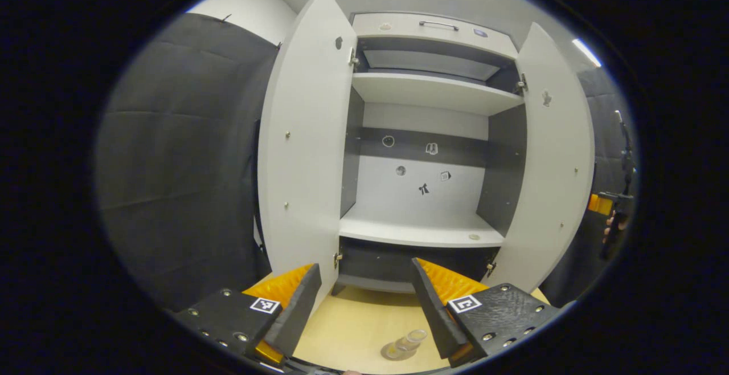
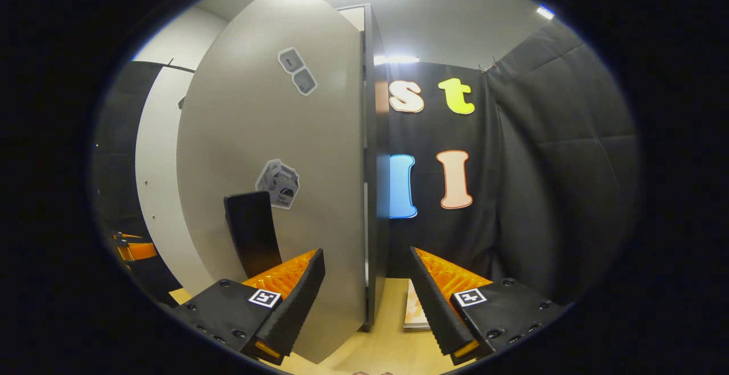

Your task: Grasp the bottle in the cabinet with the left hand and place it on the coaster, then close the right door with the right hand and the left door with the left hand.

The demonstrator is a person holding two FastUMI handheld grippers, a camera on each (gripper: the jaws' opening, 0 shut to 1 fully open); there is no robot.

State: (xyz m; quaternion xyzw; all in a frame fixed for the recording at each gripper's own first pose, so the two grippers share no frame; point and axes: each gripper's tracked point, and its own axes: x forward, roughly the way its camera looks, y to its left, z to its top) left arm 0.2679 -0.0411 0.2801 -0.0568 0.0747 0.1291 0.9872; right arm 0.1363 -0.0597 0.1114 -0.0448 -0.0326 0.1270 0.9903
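We see the bottle (image 1: pixel 409 343) already out of the cabinet (image 1: pixel 424 153), standing on the coaster (image 1: pixel 394 352) on the pale bench (image 1: pixel 353 329), low in the left gripper view and just inside the right finger of the left hand-held gripper (image 1: pixel 364 301), whose jaws are released and empty. The bottle looks clear with a pale round cap, though the lens distorts it. Both doors stand wide open, so we judge the next step is the right door (image 2: pixel 273 153). In the right gripper view its tall grey panel fills the space just ahead, its free edge running vertically between the spread, empty fingers of the right hand-held gripper (image 2: pixel 367 301), the outer face to that gripper's left. The right hand is plainly nearer; a sideways push toward the cabinet should swing it shut. The left door (image 1: pixel 304 153) waits beside the left gripper.
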